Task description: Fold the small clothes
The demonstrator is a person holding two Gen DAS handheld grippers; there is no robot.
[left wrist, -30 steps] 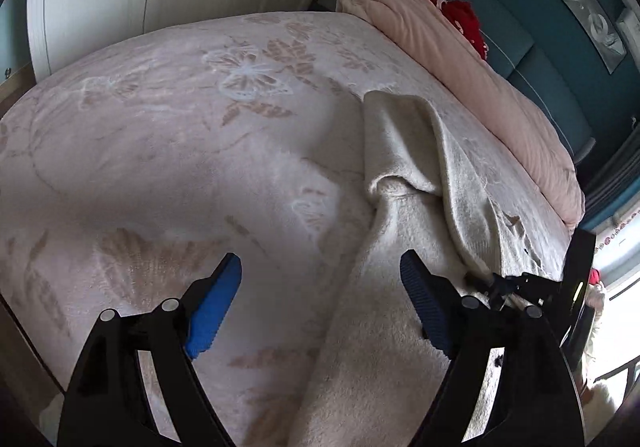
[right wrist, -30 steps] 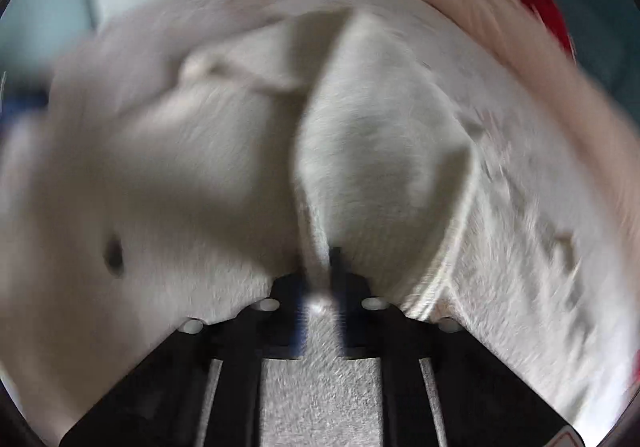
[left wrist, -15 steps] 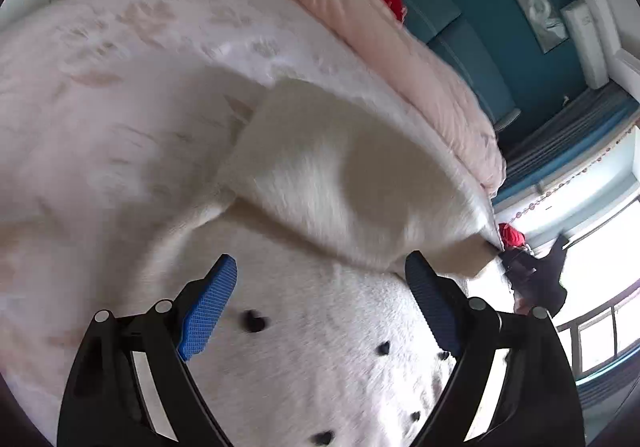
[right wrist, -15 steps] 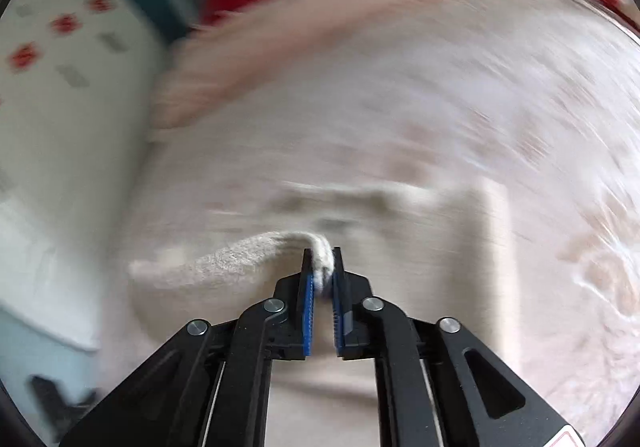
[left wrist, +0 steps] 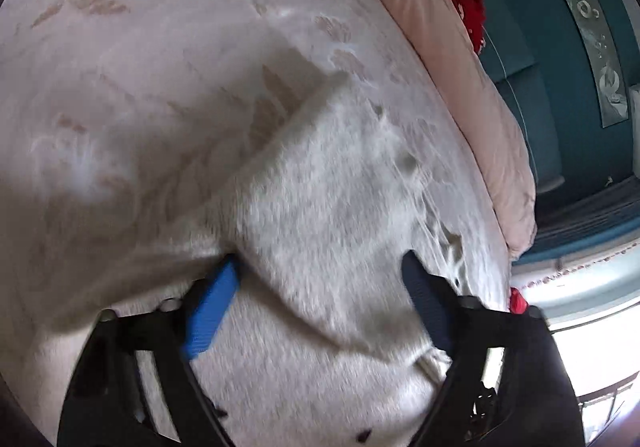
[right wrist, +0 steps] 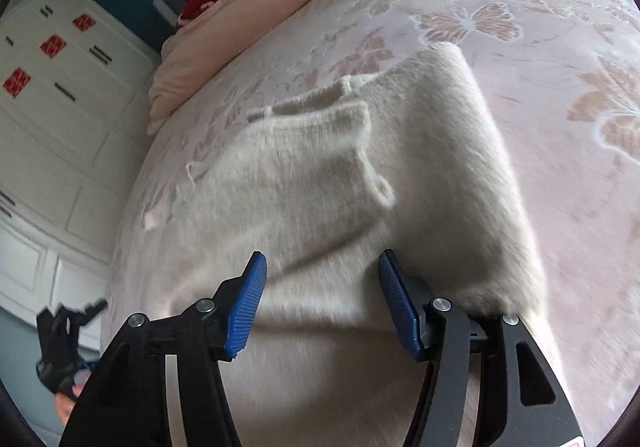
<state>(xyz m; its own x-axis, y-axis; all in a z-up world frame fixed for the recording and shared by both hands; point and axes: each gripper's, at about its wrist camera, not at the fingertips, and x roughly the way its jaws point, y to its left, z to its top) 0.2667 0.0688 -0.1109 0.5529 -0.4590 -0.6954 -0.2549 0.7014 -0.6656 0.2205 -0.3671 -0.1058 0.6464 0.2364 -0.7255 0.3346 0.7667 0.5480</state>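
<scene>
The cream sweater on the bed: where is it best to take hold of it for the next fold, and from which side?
Probably the ribbed cuff of the sleeve folded across the cream sweater. It is a firm, thick, free edge lying on top, so a pinch there should lift only that layer. Come from the near side, over the body, with the right gripper, whose fingers have just opened with nothing between them.
</scene>
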